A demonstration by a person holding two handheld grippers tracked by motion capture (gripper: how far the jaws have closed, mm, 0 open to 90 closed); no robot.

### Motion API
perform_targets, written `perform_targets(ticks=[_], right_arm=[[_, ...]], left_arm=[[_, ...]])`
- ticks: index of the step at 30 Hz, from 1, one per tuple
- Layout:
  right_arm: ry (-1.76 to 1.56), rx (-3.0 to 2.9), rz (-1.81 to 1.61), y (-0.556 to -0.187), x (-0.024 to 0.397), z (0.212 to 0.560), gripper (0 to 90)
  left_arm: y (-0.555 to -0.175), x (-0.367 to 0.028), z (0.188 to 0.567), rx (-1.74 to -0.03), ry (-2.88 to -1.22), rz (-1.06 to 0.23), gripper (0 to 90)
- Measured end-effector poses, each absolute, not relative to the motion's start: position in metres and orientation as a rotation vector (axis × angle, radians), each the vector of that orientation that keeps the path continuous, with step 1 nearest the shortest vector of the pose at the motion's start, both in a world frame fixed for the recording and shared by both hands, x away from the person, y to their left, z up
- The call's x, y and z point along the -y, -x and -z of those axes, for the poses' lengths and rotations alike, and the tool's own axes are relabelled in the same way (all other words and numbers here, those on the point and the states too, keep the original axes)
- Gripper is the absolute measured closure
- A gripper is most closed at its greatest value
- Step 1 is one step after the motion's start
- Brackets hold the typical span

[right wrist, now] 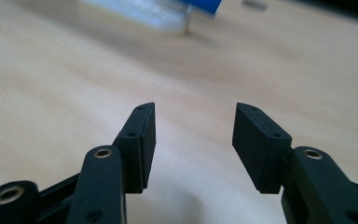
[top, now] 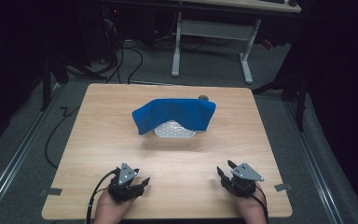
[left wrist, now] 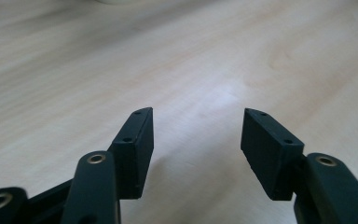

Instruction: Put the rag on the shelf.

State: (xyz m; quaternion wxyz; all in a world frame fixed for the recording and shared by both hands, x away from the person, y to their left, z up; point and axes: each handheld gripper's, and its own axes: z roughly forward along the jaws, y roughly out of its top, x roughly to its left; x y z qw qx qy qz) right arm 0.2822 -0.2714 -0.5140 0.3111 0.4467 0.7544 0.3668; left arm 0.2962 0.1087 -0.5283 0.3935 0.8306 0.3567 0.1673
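We rest both the left gripper point(top: 131, 183) and the right gripper point(top: 231, 174) released and empty near the bench point(top: 98, 140) edge, well apart from the blue cloth point(top: 175, 114) draped over a white basket point(top: 175, 131) mid-bench, which looks soft, light, best pinched at its hanging corners.

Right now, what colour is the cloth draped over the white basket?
Bright blue, plain with no pattern. The cloth shows best in the high view, lying over the basket.

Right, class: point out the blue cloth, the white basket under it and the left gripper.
blue cloth point(top: 177, 113), high view, middle of its draped top.
white basket point(top: 174, 131), high view, perforated front wall below the cloth.
left gripper point(top: 142, 182), high view, between its open fingertips.
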Motion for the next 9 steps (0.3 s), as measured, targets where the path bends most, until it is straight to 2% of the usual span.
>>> perform_targets(ticks=[4, 9], right_arm=[[-1.171, -2.027, -0.964, -0.2724, 0.2695, 0.5171, 48.5], [-1.162, -2.035, -0.971, -0.2733, 0.2645, 0.5176, 48.0]], left_arm=[[-0.2898, -0.0962, 0.531, -0.849, -2.153, -0.43, 44.0], [-0.2925, -0.0974, 0.5308, -0.864, -2.142, -0.427, 44.0]])
